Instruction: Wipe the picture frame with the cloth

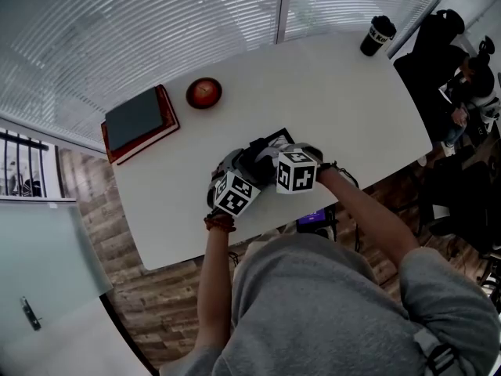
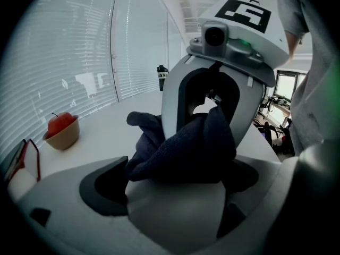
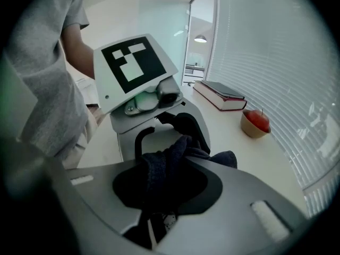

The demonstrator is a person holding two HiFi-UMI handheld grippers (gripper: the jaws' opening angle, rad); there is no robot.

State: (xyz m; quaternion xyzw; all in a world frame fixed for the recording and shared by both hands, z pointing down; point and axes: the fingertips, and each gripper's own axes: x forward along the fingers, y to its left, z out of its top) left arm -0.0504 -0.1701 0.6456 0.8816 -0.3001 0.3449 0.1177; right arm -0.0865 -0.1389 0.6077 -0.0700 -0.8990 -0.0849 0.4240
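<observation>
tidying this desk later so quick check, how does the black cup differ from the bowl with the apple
The cup is tall, narrow and dark; the bowl is low, wide and tan, with a red apple in it. The cup stands at the far right corner of the table; the bowl sits toward the left, beside the books. Both stand upright on the white table.

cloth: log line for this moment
cloth bunched | left hand-held gripper shut on it | right hand-held gripper shut on it | picture frame on table, below grippers

Dark navy cloth (image 2: 180, 147); red apple (image 2: 59, 122); tan bowl (image 2: 64, 138); white table (image 1: 329, 92).
</observation>
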